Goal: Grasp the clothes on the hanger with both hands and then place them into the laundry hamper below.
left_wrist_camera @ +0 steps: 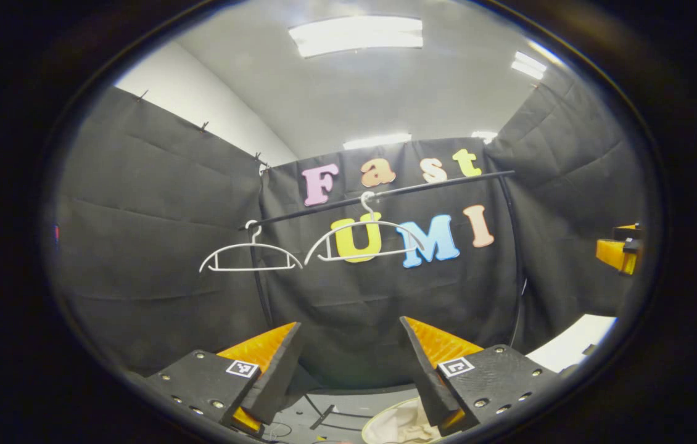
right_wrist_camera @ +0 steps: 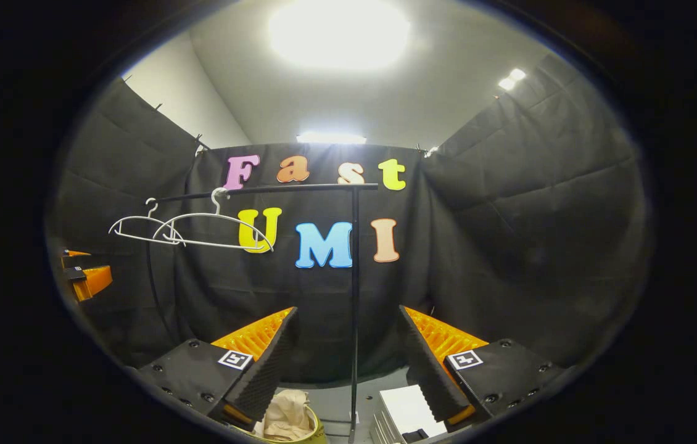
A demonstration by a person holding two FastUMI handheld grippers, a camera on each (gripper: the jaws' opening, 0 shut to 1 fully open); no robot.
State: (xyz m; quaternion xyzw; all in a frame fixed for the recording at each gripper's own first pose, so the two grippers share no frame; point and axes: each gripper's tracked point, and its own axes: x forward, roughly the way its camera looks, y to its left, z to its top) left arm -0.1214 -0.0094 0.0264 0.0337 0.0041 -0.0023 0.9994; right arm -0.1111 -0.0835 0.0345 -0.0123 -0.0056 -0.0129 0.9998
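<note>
Clothes (right_wrist_camera: 285, 414): lying crumpled, pale, inside the laundry hamper (right_wrist_camera: 314, 430) below. Left gripper (left_wrist_camera: 348, 370) and right gripper (right_wrist_camera: 348, 367) gaping apart, clamping nothing. Beyond, two hangers (left_wrist_camera: 361, 237) dangling bare from the rail (left_wrist_camera: 385, 192). Probably light, limp, non-fragile fabric; gathering a thick fold looking best.

Ahead of the left gripper (left_wrist_camera: 348, 370) the way to the booth's back wall was open, its fingers wide apart with nothing between. Overhead, the rail (left_wrist_camera: 379, 194) carried two bare hangers (left_wrist_camera: 250, 256) near its left end. The rail's upright post (right_wrist_camera: 354, 296) stood straight before the right gripper (right_wrist_camera: 348, 370). A white box (right_wrist_camera: 404, 410) sat low, just right of that post's foot.
</note>
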